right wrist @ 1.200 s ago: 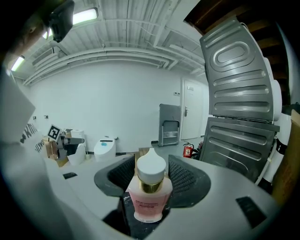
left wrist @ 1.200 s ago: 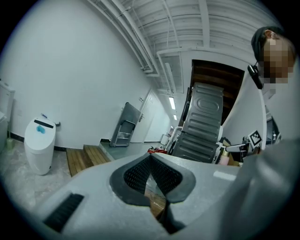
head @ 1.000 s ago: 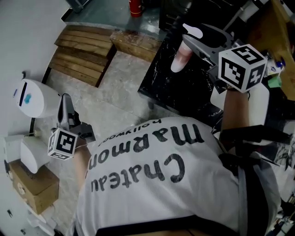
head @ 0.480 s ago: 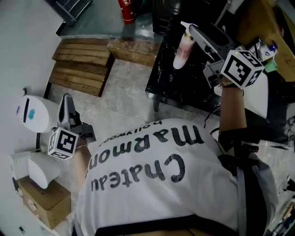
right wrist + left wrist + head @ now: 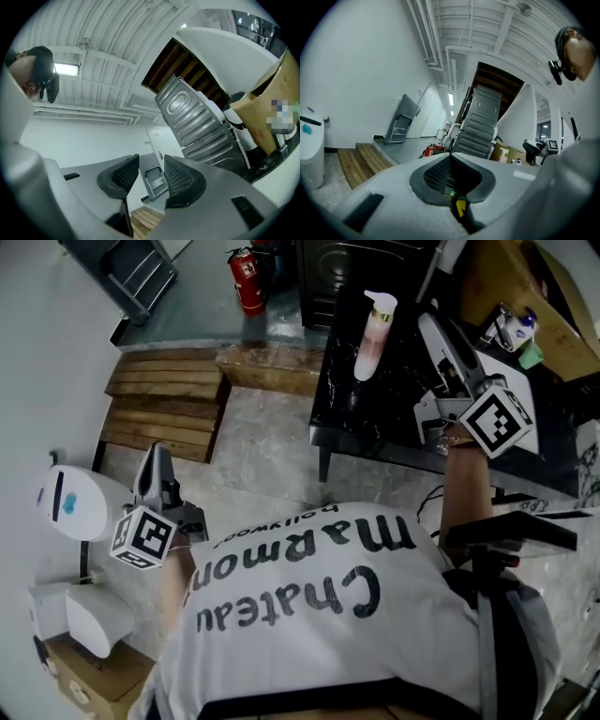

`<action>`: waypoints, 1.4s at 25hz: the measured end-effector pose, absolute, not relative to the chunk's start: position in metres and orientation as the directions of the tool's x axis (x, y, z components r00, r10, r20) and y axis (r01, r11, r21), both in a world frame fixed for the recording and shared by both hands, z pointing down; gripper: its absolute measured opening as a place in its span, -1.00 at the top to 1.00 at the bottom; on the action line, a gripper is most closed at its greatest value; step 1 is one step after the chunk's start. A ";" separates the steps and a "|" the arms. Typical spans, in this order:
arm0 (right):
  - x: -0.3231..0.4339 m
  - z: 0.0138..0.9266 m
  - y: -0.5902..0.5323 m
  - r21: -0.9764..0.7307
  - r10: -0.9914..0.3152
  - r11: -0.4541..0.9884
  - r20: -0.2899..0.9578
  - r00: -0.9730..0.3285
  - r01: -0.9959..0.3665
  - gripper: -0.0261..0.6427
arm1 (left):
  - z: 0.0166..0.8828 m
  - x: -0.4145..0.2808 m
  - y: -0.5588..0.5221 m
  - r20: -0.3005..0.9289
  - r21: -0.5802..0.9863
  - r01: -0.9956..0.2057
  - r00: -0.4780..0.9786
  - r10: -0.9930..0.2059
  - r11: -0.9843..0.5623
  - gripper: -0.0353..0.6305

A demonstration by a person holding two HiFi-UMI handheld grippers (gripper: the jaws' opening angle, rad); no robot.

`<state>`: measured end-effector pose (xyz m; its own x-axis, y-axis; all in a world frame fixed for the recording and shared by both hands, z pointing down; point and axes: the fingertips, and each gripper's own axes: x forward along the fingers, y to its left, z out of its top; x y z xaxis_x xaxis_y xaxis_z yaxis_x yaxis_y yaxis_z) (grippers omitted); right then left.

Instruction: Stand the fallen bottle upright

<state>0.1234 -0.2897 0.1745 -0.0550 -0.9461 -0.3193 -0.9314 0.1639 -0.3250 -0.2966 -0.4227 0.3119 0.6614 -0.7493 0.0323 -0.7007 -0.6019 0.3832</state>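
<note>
Got the bottle [image 5: 375, 329] upright on table [image 5: 367, 420], well clear of empty right gripper [image 5: 431, 326], jaws closing; left gripper [image 5: 155, 463] clenched. Can't read bottle's label.

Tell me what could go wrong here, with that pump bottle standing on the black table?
The bottle is tall and narrow, so it probably tips easily. The right gripper, its jaws closing on nothing, hangs close beside it, so a careless sideways swing could knock it over. The bottle also stands toward the left side of the table; a fall that way might roll it off onto the floor.
</note>
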 end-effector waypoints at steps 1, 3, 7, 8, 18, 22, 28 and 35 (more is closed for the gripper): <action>0.119 0.173 -0.282 -0.334 -0.944 0.153 -0.328 -0.037 -0.930 0.44 | 0.313 -0.297 -0.422 0.029 0.390 -0.687 0.674 -0.738 -0.613 0.85; 0.108 0.171 -0.265 -0.358 -0.937 0.139 -0.349 -0.006 -0.923 0.61 | 0.312 -0.295 -0.420 0.018 0.403 -0.658 0.701 -0.713 -0.636 0.85; 0.080 0.168 -0.231 -0.422 -0.915 0.174 -0.404 0.013 -0.890 0.75 | 0.296 -0.289 -0.408 -0.040 0.386 -0.602 0.746 -0.664 -0.699 0.85; 0.071 0.171 -0.223 -0.440 -0.913 0.181 -0.408 0.016 -0.880 0.77 | 0.292 -0.287 -0.404 -0.053 0.379 -0.584 0.760 -0.647 -0.718 0.85; 0.018 0.240 -0.147 -0.494 -0.947 -0.052 -0.251 0.200 -0.868 0.83 | 0.293 -0.239 -0.344 -0.064 0.368 -0.337 0.921 -0.385 -0.866 0.85; 0.017 0.278 -0.119 -0.447 -0.941 -0.270 -0.064 0.332 -0.853 0.83 | 0.296 -0.224 -0.323 -0.069 0.380 -0.271 0.945 -0.320 -0.884 0.85; 0.019 0.324 -0.089 -0.370 -0.883 -0.467 0.142 0.448 -0.803 0.83 | 0.315 -0.206 -0.303 -0.028 0.385 -0.240 0.962 -0.271 -0.891 0.85; 0.011 0.338 -0.075 -0.359 -0.871 -0.492 0.184 0.456 -0.793 0.86 | 0.326 -0.198 -0.285 -0.008 0.410 -0.217 0.971 -0.241 -0.886 0.85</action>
